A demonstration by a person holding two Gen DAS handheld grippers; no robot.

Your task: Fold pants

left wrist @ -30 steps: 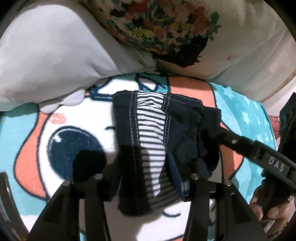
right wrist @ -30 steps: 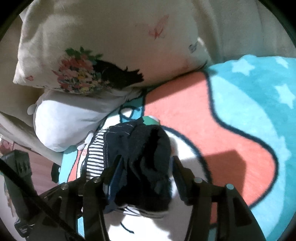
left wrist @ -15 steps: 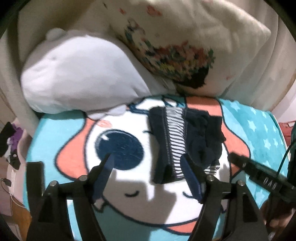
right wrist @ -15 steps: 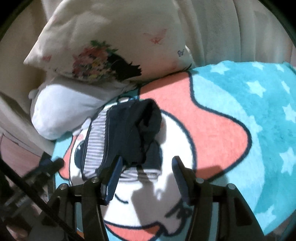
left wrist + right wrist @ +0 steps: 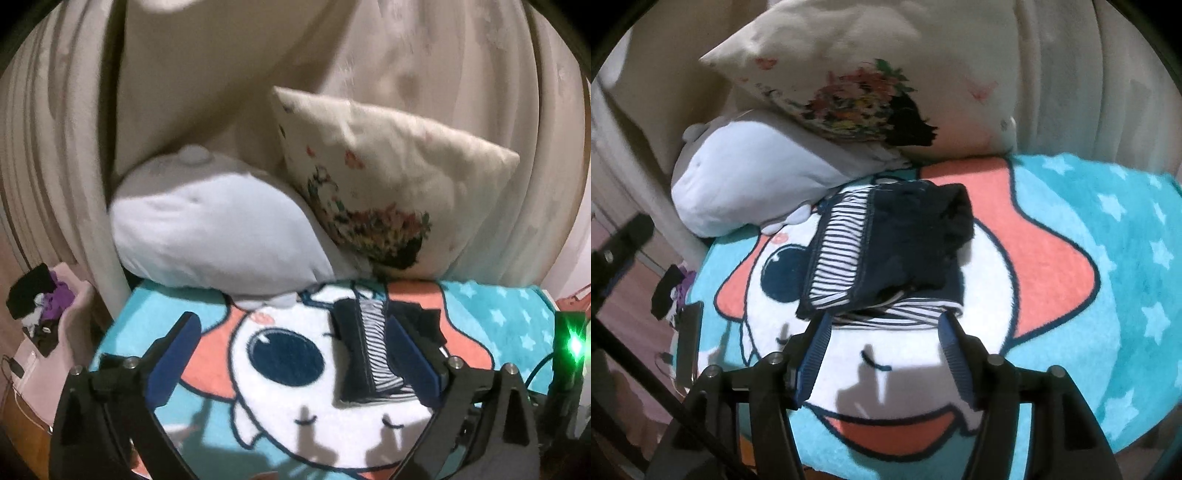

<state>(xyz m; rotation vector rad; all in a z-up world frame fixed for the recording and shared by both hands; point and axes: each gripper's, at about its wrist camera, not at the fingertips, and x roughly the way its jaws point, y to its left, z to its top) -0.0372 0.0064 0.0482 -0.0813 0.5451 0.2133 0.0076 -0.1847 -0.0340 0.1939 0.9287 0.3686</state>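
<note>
The pants (image 5: pixel 886 254) lay folded in a small bundle on the cartoon blanket (image 5: pixel 1071 295), near the pillows (image 5: pixel 768 173). They looked soft, light and floppy. Both hand-held grippers, left (image 5: pixel 295 362) and right (image 5: pixel 882 354), were wide open, holding nothing. A thick folded edge looked best to pinch.

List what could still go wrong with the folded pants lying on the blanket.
The folded pants look uneven: a dark bunched layer sits humped on top and striped fabric sticks out beneath, so the stack may slump open. The blanket is plush and soft, which could let the bundle shift. Both the left tool and right tool are open close by, so a careless move might snag an edge.
</note>
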